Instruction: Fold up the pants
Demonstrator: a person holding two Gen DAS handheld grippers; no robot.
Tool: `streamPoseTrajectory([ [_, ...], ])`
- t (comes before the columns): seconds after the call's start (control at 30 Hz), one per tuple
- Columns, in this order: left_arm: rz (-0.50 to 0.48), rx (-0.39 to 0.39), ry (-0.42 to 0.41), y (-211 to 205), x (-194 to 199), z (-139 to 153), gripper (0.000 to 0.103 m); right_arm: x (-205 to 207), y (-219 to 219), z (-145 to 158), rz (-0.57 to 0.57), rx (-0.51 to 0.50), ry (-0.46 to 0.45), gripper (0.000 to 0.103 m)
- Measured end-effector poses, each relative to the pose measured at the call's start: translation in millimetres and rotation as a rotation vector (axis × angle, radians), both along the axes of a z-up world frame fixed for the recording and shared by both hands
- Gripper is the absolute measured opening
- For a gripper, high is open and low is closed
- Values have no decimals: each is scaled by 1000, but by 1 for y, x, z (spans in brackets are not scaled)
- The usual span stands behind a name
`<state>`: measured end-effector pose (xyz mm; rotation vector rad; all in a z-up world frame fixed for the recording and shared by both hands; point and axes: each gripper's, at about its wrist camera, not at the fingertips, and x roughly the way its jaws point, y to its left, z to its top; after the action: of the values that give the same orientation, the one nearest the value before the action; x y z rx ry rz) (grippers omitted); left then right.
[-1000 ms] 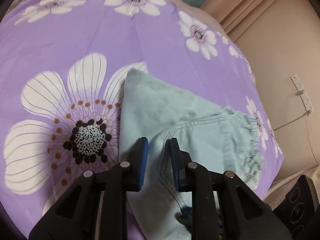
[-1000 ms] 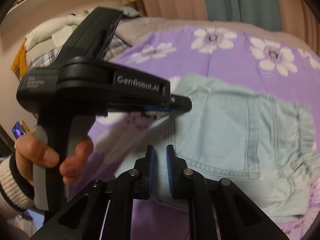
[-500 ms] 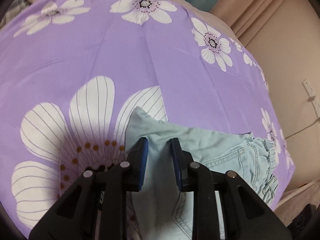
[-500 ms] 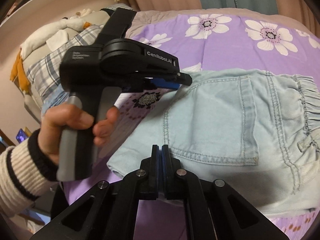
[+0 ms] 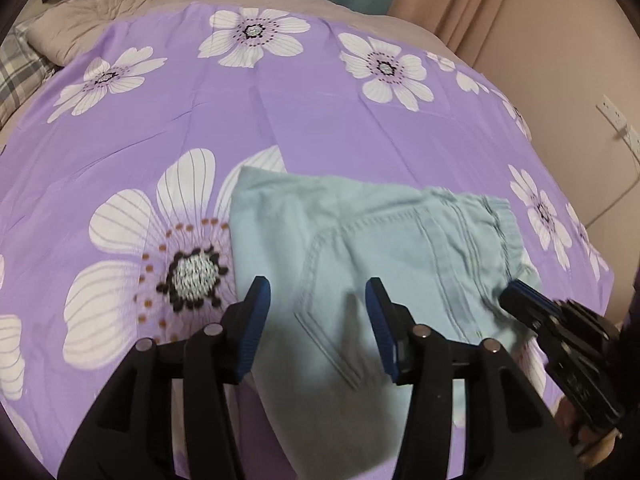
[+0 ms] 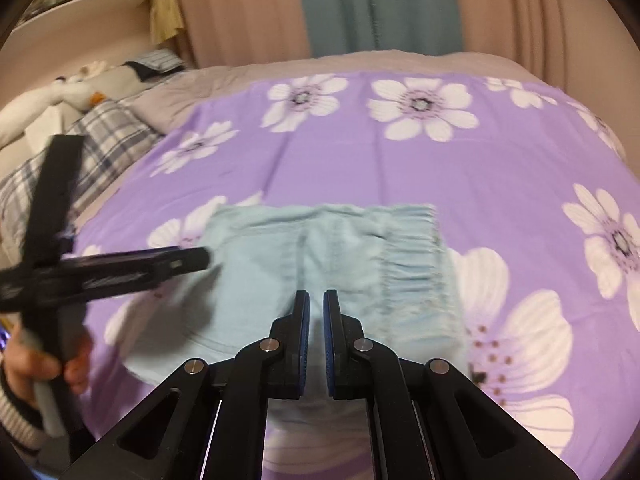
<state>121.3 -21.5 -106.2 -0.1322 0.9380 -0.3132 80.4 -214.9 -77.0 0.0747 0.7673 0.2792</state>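
Left wrist view: the folded pair of pale blue denim pants (image 5: 360, 248) lies flat on the purple bedsheet printed with white flowers (image 5: 280, 120), its elastic waistband toward three o'clock and a stitched back pocket facing up. The left tongs (image 5: 318, 300) hover over the fabric with blue pads well apart; the jaws have just been opening, and the denim under them is not pinched. At four o'clock the right tongs (image 5: 516, 292) enter the view, blurred, just beside the waistband edge.

Right wrist view: the right tongs (image 6: 316, 312) stand above the near part of the pants (image 6: 320, 248), the pads almost together with only a narrow slit between them and no cloth caught. At nine o'clock the left tongs (image 6: 200, 258), held by a hand (image 6: 52, 364) in a striped cuff, point toward the garment's left edge. A plaid pillow (image 6: 100, 136) lies at ten o'clock, and beige and teal curtains (image 6: 360, 4) hang at twelve o'clock.
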Motion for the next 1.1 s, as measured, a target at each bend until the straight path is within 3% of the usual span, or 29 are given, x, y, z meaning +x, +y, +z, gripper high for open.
streamPoseTrajectory([
  [0.27,-1,59,15,-9,-23,-11,56,-2,-4,-15,-17,-3,77,7],
  [0.43,12,73,36,-8,-32,-19,58,-4,-3,-15,20,18,93,36],
  [0.53,21,75,36,-6,-36,-18,59,-6,3,-13,36,9,83,46],
  [0.8,35,75,61,1,-44,-25,61,-10,1,-5,34,-4,49,48],
  [0.97,35,74,64,1,-45,-31,62,-3,-3,-23,27,-2,120,48],
  [1.1,40,59,59,7,-51,-23,62,-2,-12,-26,15,67,142,48],
])
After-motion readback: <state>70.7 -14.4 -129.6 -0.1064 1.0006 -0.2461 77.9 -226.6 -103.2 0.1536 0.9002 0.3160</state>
